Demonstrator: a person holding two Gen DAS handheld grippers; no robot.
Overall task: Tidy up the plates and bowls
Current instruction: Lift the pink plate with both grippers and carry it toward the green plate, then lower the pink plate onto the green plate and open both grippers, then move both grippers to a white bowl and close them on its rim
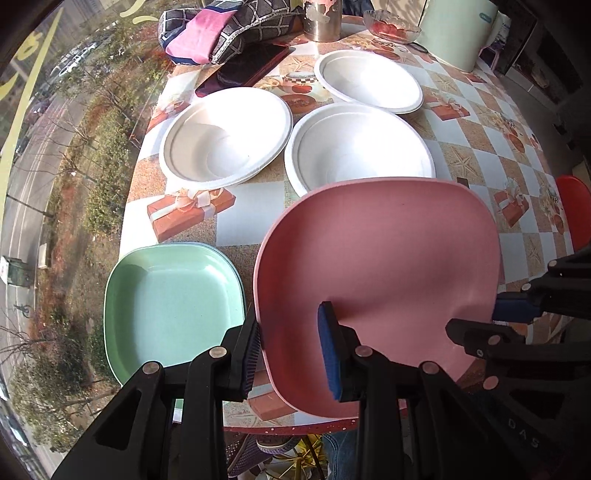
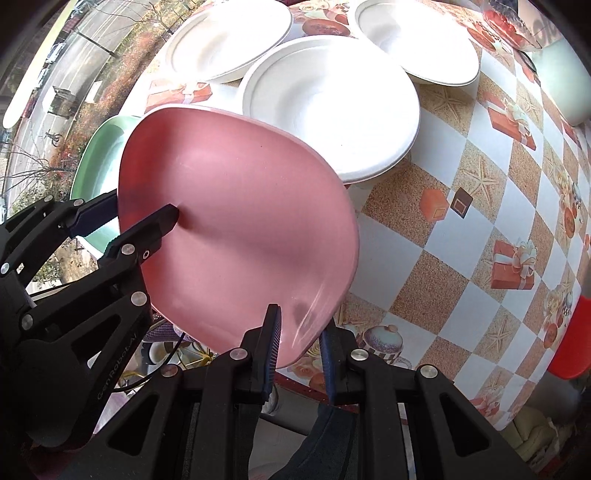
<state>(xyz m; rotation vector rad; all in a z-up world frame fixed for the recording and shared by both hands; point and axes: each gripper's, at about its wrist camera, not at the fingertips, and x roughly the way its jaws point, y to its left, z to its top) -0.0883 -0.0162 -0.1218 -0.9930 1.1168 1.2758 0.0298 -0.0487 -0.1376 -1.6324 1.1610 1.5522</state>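
Fingers [image 1: 255, 354] of the left gripper [image 1: 291, 354] and right gripper [image 2: 299, 354] pinch opposite rims of the pink plate [image 1: 376, 266], lifted above the worktop [image 1: 480, 140]. Beside it lies the green plate [image 1: 173, 302]; beyond it, three white bowls [image 1: 225, 136].

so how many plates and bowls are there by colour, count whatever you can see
white bowls: 3, at and
pink plate: 1, gripped by the left gripper and the right gripper
green plate: 1 showing; a bluish rim under it hints at another, which I cannot confirm
clear glass bowl: 1
total: 6
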